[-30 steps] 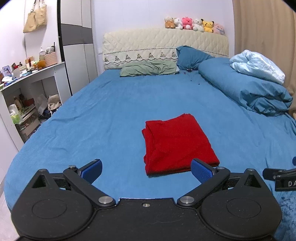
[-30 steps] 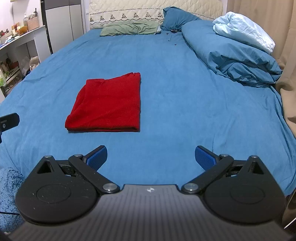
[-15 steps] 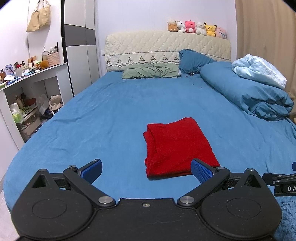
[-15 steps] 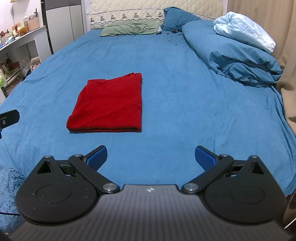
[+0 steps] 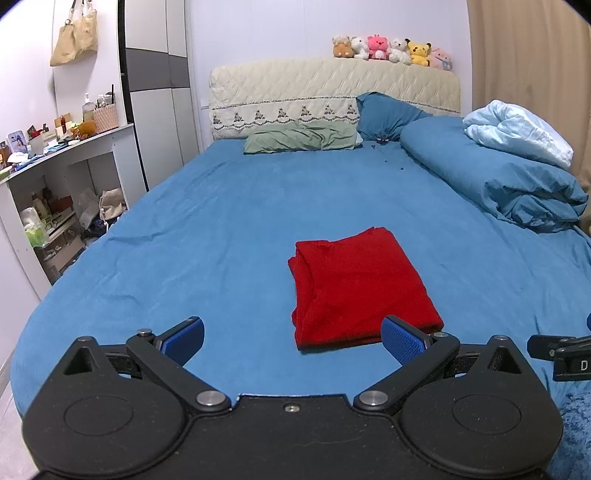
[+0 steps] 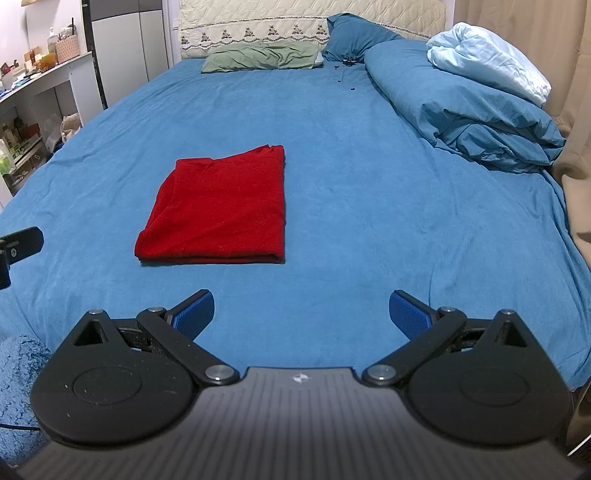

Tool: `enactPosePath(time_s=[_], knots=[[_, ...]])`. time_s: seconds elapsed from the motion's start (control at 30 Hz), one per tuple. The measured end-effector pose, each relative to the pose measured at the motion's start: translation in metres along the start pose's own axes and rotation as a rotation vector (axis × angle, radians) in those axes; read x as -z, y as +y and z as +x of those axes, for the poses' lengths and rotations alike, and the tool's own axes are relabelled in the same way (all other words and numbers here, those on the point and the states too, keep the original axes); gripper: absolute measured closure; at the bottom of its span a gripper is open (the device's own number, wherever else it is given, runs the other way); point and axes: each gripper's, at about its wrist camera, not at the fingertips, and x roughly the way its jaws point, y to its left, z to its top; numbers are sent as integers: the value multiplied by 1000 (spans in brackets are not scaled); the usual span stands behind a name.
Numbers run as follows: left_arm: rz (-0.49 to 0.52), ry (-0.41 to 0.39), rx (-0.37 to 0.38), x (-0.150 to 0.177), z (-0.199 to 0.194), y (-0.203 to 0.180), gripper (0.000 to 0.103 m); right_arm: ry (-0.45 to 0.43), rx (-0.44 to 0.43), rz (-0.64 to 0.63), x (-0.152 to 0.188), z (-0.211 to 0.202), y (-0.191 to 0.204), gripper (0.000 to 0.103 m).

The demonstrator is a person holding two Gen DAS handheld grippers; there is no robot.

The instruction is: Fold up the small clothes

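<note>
Red cloth (image 5: 358, 284) (image 6: 218, 210) folded flat on bed (image 5: 221, 229) (image 6: 369, 166), toward its near edge. Left gripper (image 5: 291, 338) and right gripper (image 6: 301, 314) both spread wide, holding nothing, short of cloth

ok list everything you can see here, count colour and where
garment: 1, red, folded flat on the sheet near the foot of the bed
sheet: 1, blue, covers the bed
pillows: 2, one green and one blue, at the headboard
headboard: 1, cream quilted, far end
duvet: 1, blue, bunched along the right side
blanket: 1, pale blue, on the duvet
plush toys: 6, mixed colours, on top of the headboard
shelf unit: 1, white, cluttered, left of the bed
bags: 2, beige, hanging on the left wall
left gripper: 1, black with blue pads, open, empty
right gripper: 1, same, open, empty
</note>
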Motion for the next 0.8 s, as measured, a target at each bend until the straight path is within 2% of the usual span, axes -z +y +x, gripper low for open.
enactPosePath(time_s=[0.27, 0.57, 0.8], knots=[[-6, 2, -32, 0, 1, 1, 0, -2, -4, 4, 0, -1, 4, 0], [-12, 17, -31, 1, 4, 2, 0, 1, -4, 5, 0, -1, 5, 0], [12, -23, -20, 2, 1, 0, 0, 6, -5, 12, 0, 2, 6, 0]])
